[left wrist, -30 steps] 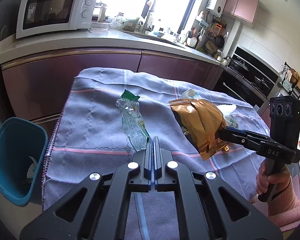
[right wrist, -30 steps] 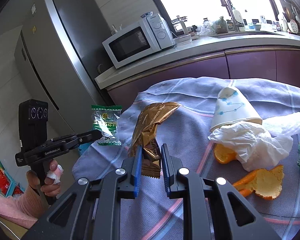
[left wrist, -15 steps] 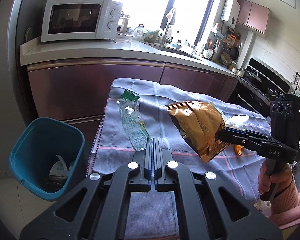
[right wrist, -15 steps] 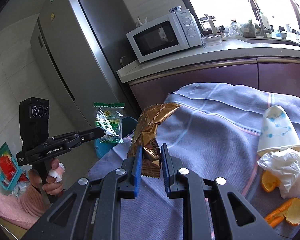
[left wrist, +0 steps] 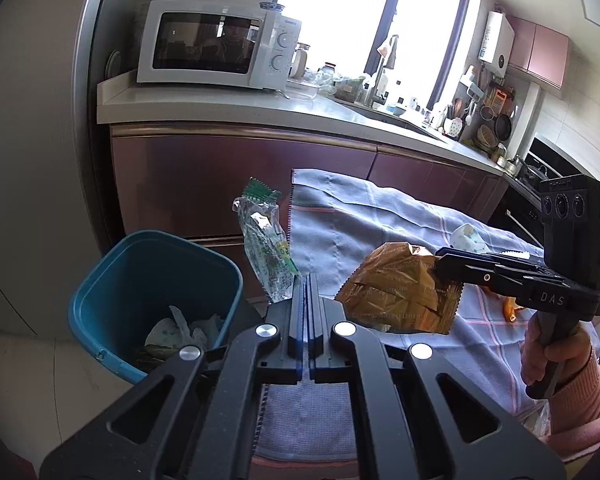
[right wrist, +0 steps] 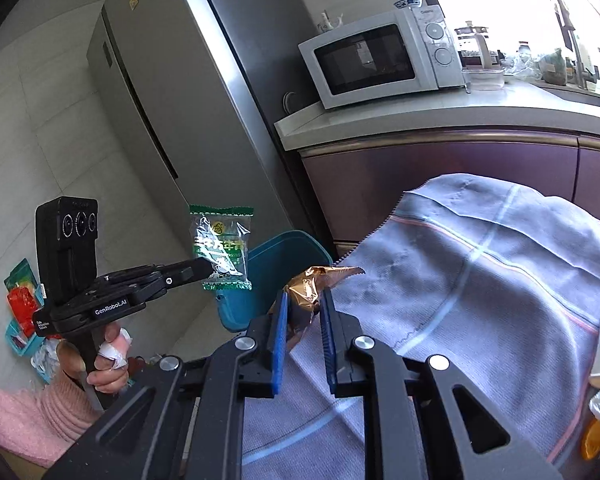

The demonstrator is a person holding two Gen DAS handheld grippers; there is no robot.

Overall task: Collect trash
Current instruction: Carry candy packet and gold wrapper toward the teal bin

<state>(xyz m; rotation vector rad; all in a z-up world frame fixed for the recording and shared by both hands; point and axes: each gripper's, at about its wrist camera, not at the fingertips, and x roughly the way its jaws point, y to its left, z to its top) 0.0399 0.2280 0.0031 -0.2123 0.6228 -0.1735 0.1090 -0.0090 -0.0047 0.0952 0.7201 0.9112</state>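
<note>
Carrying two wrappers to the bin, both grippers loaded

At far left I see the teal bin [left wrist: 152, 300] on the floor beside the desk [left wrist: 380, 220], some trash already inside; my left gripper [left wrist: 306, 280], pressed together, pinches the green wrapper [left wrist: 266, 240] near the bin rim, and my right gripper [right wrist: 304, 308] pinches the golden wrapper [right wrist: 314, 284] above the cloth edge; next I must bring each one over the opening, then spread the jaws

You have two black hand-held grippers, left [left wrist: 306, 280] and right [right wrist: 304, 300]; two wrappers, one clear green-edged plastic [left wrist: 266, 248] and one crinkled gold foil [left wrist: 396, 288]; one teal plastic bin [left wrist: 140, 272]; one white microwave [left wrist: 216, 44].
</note>
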